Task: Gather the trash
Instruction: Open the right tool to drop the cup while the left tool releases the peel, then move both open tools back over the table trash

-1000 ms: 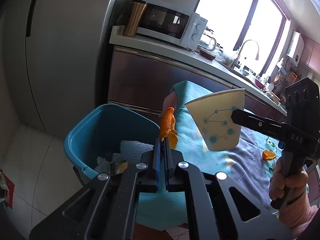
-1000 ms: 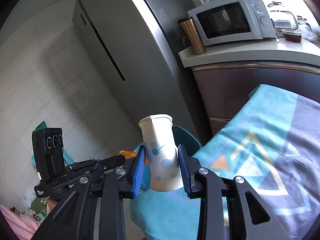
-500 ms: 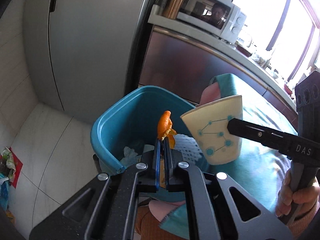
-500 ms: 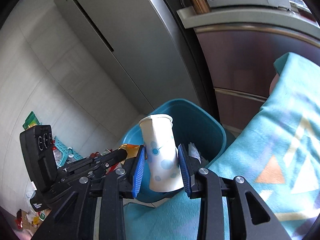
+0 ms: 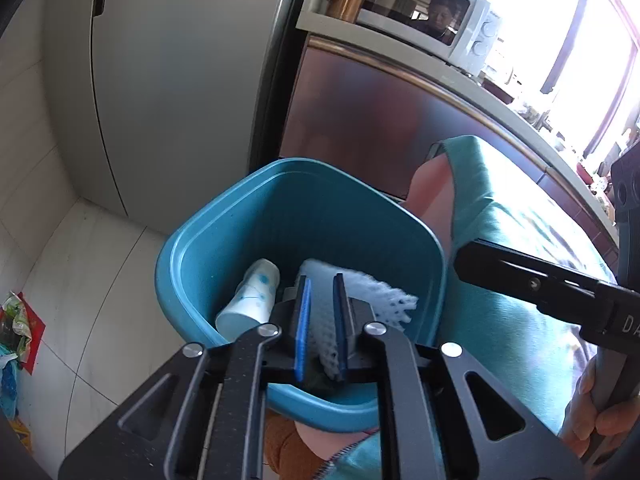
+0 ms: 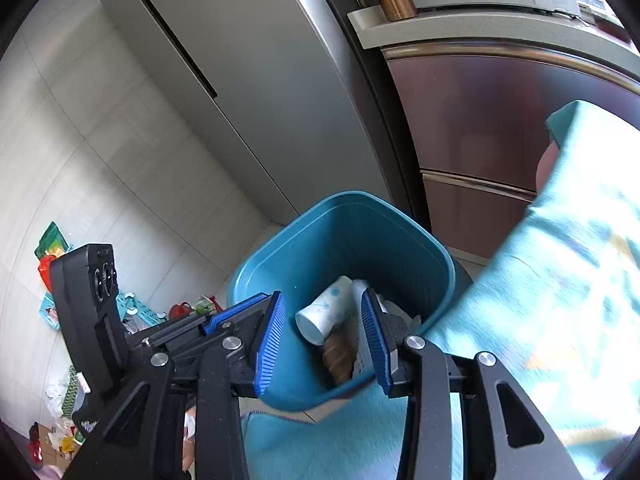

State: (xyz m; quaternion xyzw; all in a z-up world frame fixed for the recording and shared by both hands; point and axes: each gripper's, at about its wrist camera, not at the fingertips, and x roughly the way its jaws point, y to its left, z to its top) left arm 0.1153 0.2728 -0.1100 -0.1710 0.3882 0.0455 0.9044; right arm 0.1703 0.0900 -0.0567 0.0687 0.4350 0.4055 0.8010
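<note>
The left claw [image 5: 320,312] is hanging over the blue bin [image 5: 192,248], its jaws opening with nothing pressed between them. Inside the bin, a dotted paper cup [image 5: 250,304] is lying on its side at the left, beside white foam netting [image 5: 384,300]. At the right, the right claw's black arm [image 5: 532,284] is reaching over the teal cloth [image 5: 500,328].

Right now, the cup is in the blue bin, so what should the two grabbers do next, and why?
Probably lift both away from the bin and back toward the teal cloth. The paper cup already lies inside the bin beside white foam netting. The left gripper and right gripper are both opening over the bin with nothing gripped, so this drop looks finished.
</note>
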